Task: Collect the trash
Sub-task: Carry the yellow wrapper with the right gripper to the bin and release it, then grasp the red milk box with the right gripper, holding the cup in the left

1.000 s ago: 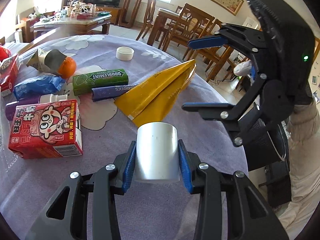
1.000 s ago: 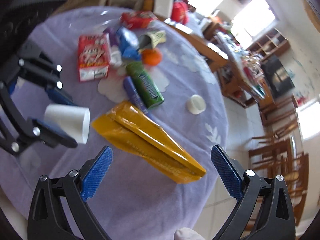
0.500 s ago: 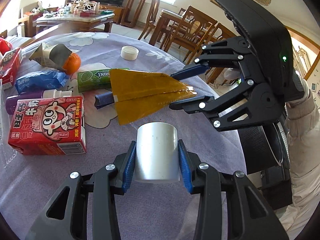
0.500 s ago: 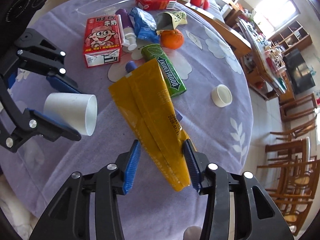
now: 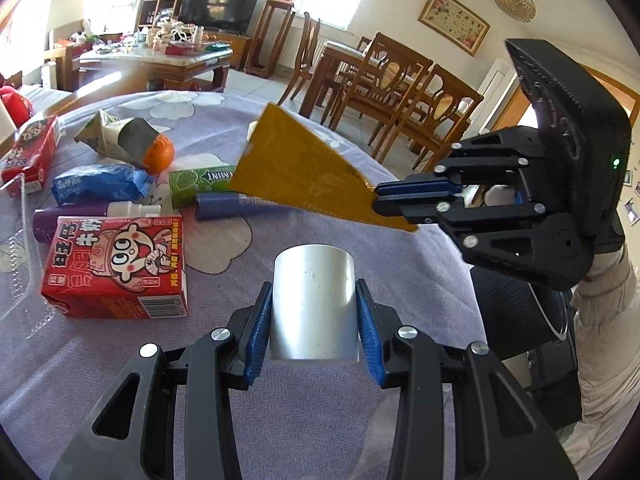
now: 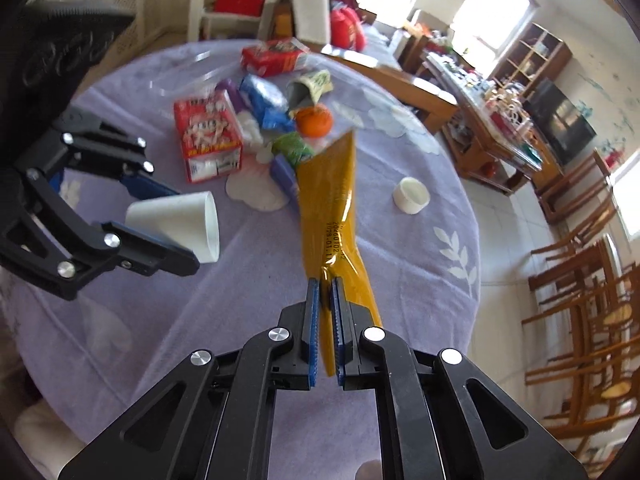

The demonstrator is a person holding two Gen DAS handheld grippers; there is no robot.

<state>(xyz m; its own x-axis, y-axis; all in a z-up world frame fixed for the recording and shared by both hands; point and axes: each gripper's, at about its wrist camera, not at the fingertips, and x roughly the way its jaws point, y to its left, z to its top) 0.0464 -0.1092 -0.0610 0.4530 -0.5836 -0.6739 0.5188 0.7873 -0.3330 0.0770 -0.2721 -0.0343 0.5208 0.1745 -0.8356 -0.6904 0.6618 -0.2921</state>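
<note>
My left gripper [image 5: 314, 322] is shut on a white paper cup [image 5: 314, 304], held just above the purple tablecloth; the cup also shows in the right wrist view [image 6: 176, 226]. My right gripper [image 6: 325, 304] is shut on one end of a yellow foil wrapper [image 6: 330, 208], lifted clear of the table. In the left wrist view the wrapper [image 5: 296, 172] sticks out from the right gripper [image 5: 384, 198], to the right of the cup.
On the round table [image 5: 304, 420] lie a red milk carton [image 5: 116, 264], a green gum pack [image 5: 198, 182], a purple tube [image 5: 236, 206], a blue packet [image 5: 96, 182], an orange [image 5: 158, 154] and a white cap [image 6: 411, 196]. Wooden chairs [image 5: 384, 84] stand beyond.
My right gripper closed on the yellow wrapper and lifted it off the table, turning it upward. My left gripper kept hold of the cup.
</note>
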